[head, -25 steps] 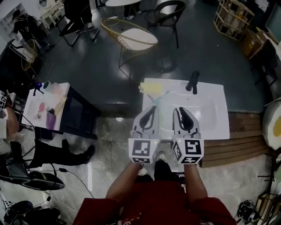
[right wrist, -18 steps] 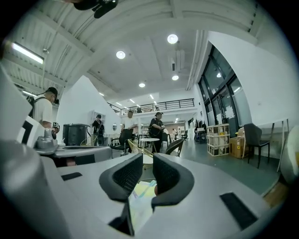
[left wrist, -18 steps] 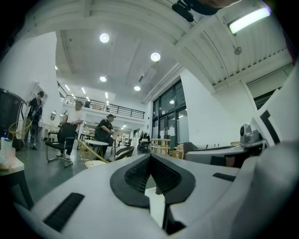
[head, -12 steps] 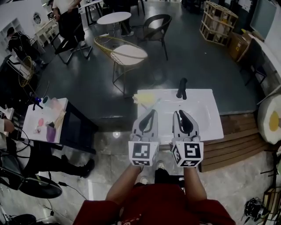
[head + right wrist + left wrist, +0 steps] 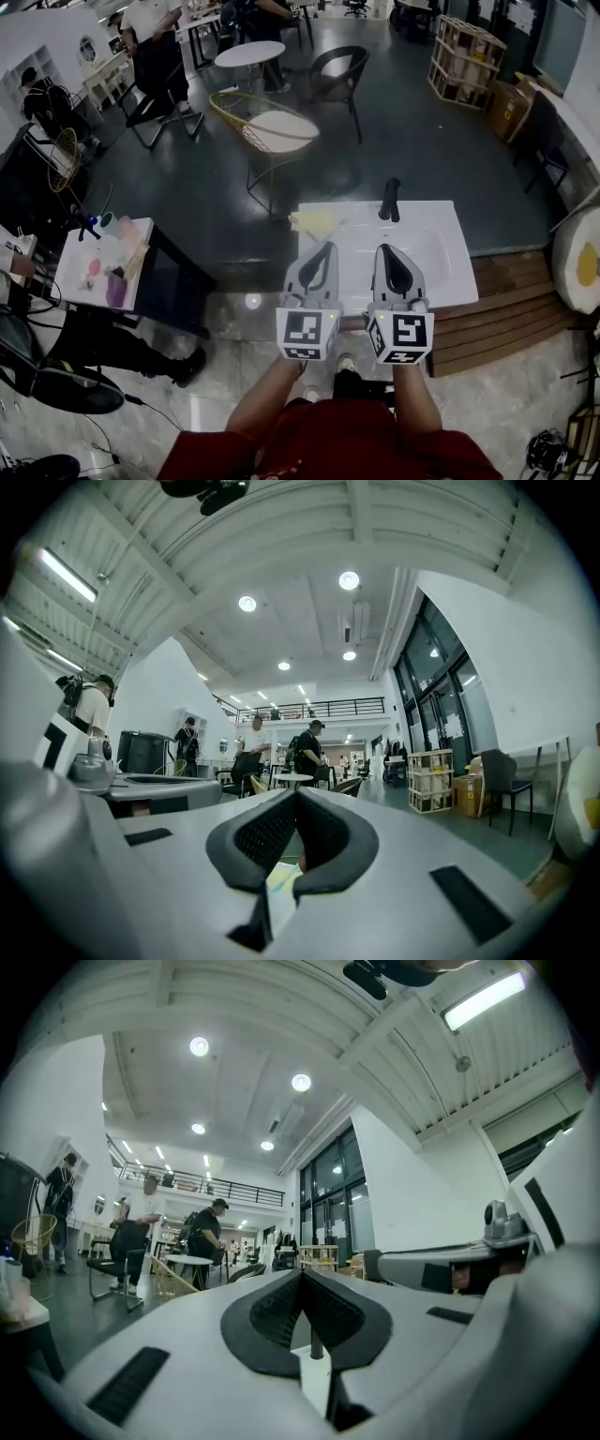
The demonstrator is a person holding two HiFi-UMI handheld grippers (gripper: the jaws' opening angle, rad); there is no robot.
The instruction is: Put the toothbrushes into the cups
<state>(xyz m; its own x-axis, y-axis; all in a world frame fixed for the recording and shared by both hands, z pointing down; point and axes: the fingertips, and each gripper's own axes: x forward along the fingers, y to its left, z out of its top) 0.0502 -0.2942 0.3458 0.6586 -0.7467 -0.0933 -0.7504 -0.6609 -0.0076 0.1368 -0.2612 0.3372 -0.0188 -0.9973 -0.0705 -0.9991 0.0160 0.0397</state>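
The left gripper (image 5: 323, 248) and right gripper (image 5: 387, 250) hang side by side over the white sink-top desk (image 5: 441, 246). Both have their fingers pressed together, holding nothing. A pale yellow thing (image 5: 314, 222) sits at the desk's far left corner, too blurry to tell toothbrushes from cups.

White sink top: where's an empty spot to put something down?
Bare: the right side of the white sink top, between basin and right edge, and the back strip right of the black faucet. Crowded: the back left corner, with yellow things, and the front, under the left tongs and right tongs.
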